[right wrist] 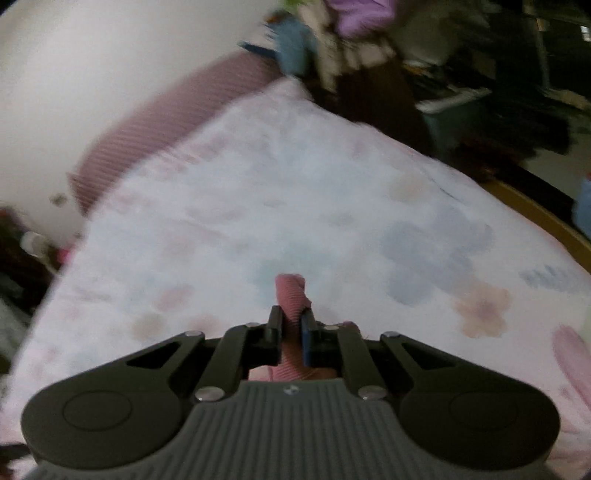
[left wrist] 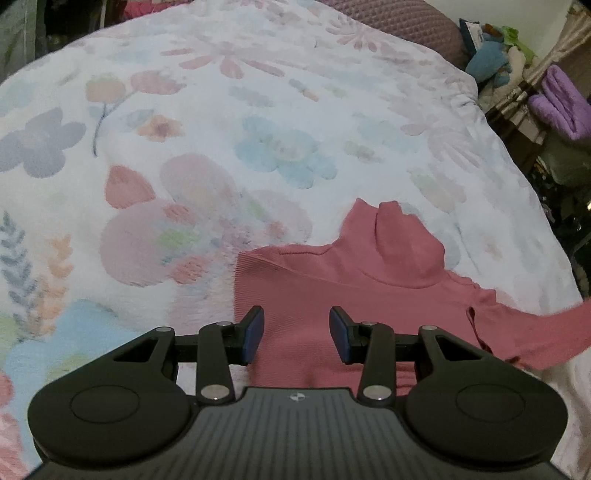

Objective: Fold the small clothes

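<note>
A small pink ribbed turtleneck top (left wrist: 332, 291) lies on the floral blanket (left wrist: 221, 129) in the left wrist view, collar pointing away, one sleeve (left wrist: 543, 328) stretched off to the right. My left gripper (left wrist: 295, 334) is open and empty, hovering just above the body of the top. In the right wrist view, my right gripper (right wrist: 291, 334) is shut on a bunched piece of the pink top (right wrist: 291, 295), held up above the blanket (right wrist: 295, 203). That view is blurred by motion.
A mauve quilted headboard cushion (left wrist: 413, 22) runs along the bed's far edge. Stuffed toys (left wrist: 491, 51) and purple folded cloth (left wrist: 561, 99) sit beyond the bed's right side. A wooden bed edge (right wrist: 535, 214) and dark clutter lie right of the bed.
</note>
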Available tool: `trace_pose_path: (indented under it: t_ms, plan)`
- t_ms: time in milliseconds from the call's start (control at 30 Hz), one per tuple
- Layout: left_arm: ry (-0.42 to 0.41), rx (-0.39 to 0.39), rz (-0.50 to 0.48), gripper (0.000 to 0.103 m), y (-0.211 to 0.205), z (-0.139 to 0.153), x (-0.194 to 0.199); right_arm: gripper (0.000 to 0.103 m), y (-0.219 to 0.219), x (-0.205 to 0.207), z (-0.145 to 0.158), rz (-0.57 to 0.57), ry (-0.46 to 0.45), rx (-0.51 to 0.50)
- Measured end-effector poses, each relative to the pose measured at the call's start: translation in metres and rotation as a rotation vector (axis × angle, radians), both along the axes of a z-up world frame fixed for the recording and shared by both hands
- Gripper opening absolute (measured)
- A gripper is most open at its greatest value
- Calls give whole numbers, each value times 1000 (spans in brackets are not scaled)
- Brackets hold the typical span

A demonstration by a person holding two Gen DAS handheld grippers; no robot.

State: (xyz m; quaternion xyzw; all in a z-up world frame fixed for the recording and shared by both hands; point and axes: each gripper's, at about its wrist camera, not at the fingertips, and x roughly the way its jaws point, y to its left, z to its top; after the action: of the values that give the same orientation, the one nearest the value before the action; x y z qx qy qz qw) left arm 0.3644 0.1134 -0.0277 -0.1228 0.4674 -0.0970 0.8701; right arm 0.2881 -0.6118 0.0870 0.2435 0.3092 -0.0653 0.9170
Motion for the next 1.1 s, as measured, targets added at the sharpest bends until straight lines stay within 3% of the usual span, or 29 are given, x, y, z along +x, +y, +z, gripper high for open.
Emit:
trace_pose_path:
  t_ms: [267,433,600,900,1067,1100]
  plan:
    - [-53,-66,-19,47,12,26,-21,4,129,22,123,211,-200,84]
    - [-65,-112,-27,47,21,33,-27,4,225,44,153,326,-197,60]
    - [-61,-134,-25,47,30,32,-29,4,320,71,113,393,-110,78]
    - [-52,-174,-10,47,61,14,-26,4,453,98,-65,522,170,170]
    - [-37,-170,5,47,78,-2,-23,6,500,106,-131,583,283,214]
    - [-35,-176,9,47,81,-5,-22,11,510,108,-140,598,299,223]
